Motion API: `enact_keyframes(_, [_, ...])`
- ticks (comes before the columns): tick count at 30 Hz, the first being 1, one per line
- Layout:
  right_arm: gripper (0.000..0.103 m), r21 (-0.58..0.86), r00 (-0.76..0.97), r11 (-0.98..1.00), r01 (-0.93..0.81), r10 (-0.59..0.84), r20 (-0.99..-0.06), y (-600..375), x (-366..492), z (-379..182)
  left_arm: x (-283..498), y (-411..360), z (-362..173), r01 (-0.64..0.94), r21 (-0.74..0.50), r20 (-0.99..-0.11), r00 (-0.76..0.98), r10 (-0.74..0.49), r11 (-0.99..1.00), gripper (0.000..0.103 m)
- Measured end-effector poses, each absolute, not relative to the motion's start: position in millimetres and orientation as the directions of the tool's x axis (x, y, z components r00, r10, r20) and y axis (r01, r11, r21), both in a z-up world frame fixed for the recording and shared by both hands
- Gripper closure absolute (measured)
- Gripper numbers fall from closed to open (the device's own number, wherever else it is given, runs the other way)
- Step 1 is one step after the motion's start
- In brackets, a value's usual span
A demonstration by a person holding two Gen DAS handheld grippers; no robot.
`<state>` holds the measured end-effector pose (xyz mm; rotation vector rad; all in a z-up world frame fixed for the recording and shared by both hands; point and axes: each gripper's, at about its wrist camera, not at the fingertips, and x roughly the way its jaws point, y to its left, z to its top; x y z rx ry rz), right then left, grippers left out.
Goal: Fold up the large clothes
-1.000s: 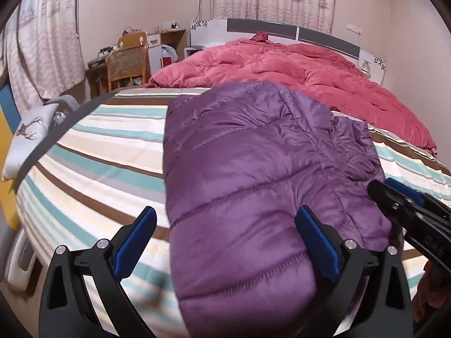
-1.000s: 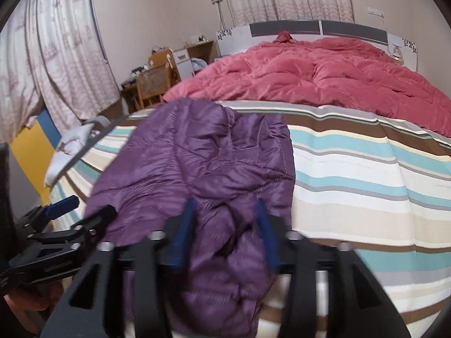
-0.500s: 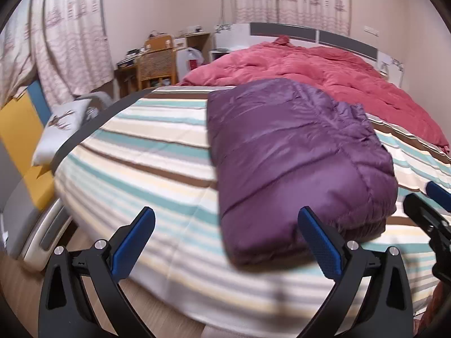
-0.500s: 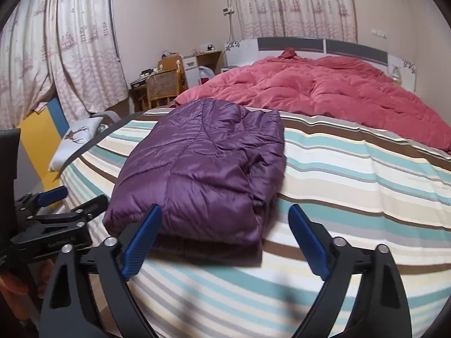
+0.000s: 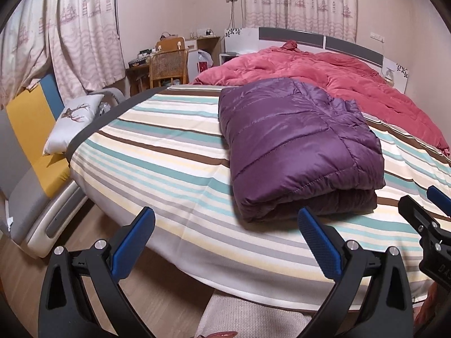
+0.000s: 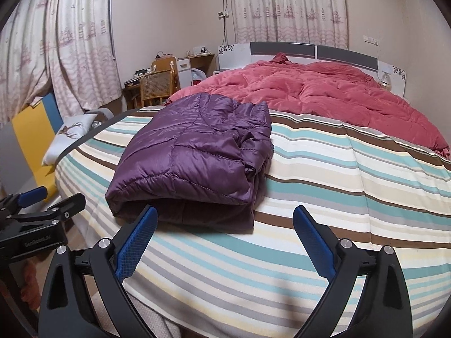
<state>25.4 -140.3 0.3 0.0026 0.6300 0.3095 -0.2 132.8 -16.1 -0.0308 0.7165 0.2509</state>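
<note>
Both grippers' empty, spread jaws sit just short of the folded purple jacket (image 5: 298, 146).

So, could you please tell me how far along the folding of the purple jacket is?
Done: the purple quilted puffer jacket lies folded in a compact bundle on the striped bedsheet. In hand: nothing; left gripper and right gripper are open, its jaws just opened. Left: apparently nothing.

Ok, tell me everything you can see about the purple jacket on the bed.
The purple jacket is a shiny quilted puffer with stitched panels, folded into a thick, roughly rectangular bundle with layers stacked at its near edge. It lies flat on the striped bedsheet, in front of the red duvet. Neither gripper touches it.
</note>
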Motion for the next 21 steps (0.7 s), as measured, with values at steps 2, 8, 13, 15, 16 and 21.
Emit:
enact_keyframes(2, [0.007, 0.094, 0.769, 0.954, -0.285, 0.286, -0.572, -141.0, 23.8, 1.7, -3.8, 129.9, -15.0, -0.232, 0.06, -0.644, 0.734, 0.215, 0.971, 0.002])
enact_keyframes(8, [0.007, 0.081, 0.786, 0.956, -0.283, 0.279, -0.552, -141.4, 19.0, 6.1, -8.6, 124.8, -14.2, -0.213, 0.068, -0.635, 0.745, 0.207, 0.975, 0.002])
enact_keyframes(13, [0.007, 0.081, 0.783, 0.957, -0.279, 0.275, -0.558, -142.6, 19.6, 5.9, -8.8, 125.6, -15.4, -0.215, 0.059, -0.638, 0.743, 0.203, 0.975, 0.002])
enact_keyframes(15, [0.007, 0.085, 0.781, 0.957, -0.277, 0.276, -0.561, -142.8, 20.1, 5.7, -9.3, 126.1, -15.5, -0.215, 0.062, -0.638, 0.742, 0.204, 0.975, 0.002])
enact_keyframes(16, [0.007, 0.086, 0.78, 0.957, -0.276, 0.275, -0.562, -142.8, 20.2, 5.3, -9.6, 125.7, -15.6, -0.214, 0.061, -0.639, 0.742, 0.203, 0.975, 0.002])
enact_keyframes(21, [0.007, 0.087, 0.779, 0.958, -0.274, 0.274, -0.563, -141.7, 21.1, 4.4, -9.1, 126.0, -15.9, -0.209, 0.057, -0.643, 0.741, 0.196, 0.976, 0.002])
